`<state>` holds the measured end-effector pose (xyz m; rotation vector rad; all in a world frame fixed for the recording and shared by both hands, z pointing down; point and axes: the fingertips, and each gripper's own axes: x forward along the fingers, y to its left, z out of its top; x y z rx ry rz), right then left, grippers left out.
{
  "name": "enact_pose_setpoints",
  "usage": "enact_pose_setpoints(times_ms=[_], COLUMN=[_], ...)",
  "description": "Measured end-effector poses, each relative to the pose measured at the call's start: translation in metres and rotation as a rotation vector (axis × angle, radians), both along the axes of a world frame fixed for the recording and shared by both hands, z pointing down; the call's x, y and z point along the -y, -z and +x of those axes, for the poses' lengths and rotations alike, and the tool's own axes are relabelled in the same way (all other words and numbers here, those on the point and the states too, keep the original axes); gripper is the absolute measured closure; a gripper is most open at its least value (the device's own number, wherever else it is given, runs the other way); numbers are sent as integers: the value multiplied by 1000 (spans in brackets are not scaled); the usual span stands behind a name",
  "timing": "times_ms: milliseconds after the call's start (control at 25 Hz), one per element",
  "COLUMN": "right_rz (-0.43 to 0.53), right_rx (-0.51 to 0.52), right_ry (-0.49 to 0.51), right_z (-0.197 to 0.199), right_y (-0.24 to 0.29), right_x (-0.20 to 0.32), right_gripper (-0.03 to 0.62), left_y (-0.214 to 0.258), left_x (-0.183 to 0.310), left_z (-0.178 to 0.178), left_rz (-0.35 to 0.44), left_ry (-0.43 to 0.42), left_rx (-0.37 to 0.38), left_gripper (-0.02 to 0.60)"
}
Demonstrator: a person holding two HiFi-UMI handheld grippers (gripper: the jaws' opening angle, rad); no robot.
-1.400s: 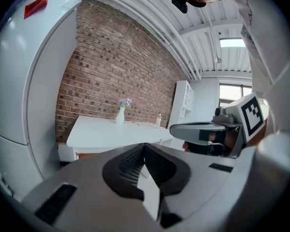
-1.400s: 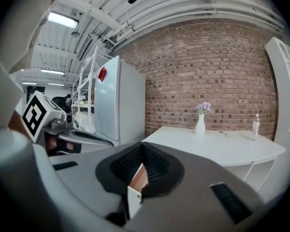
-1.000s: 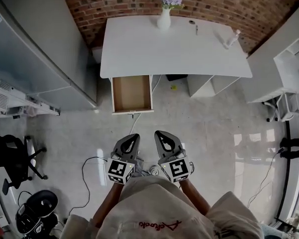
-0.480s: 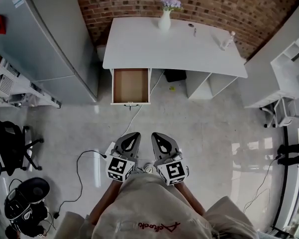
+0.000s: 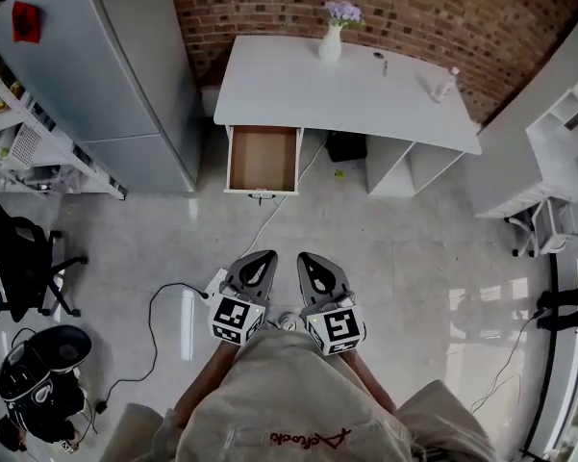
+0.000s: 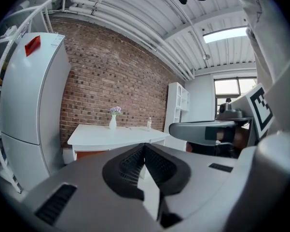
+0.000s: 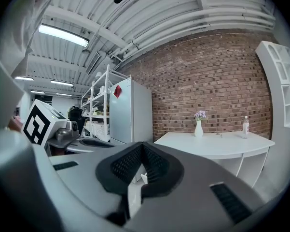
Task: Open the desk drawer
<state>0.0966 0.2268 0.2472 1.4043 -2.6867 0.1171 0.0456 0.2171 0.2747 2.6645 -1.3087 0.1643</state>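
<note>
The white desk stands against the brick wall at the top of the head view. Its left drawer is pulled out and shows a bare brown inside. My left gripper and right gripper hang side by side over the floor, well short of the drawer, pointing towards the desk. Both are shut with nothing between the pads. In the left gripper view the left gripper points at the desk. The right gripper view has the shut right gripper and the desk to its right.
A vase with flowers and a small bottle stand on the desk. A tall fridge is left of it, white shelving to the right. A cable lies on the floor; an office chair stands at the left.
Both grippers and the person have drawn back from the desk, which now looks smaller and sits further right in the view. The drawer stays out and the jaws stay shut.
</note>
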Motion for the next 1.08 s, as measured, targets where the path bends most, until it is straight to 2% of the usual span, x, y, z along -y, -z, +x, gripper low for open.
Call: enact_pose_setpoints(times_ms=[840, 1080], right_rz=[23, 20], right_rx=[-13, -14], right_ry=[-5, -3], right_z=[-7, -2], right_y=[0, 4], right_x=[-17, -17], right_gripper=[577, 577], left_y=[1, 6], left_x=[-18, -17], left_z=[-7, 1], left_rz=[29, 25], left_ry=[-6, -14], left_rx=[0, 4], left_gripper=[569, 569])
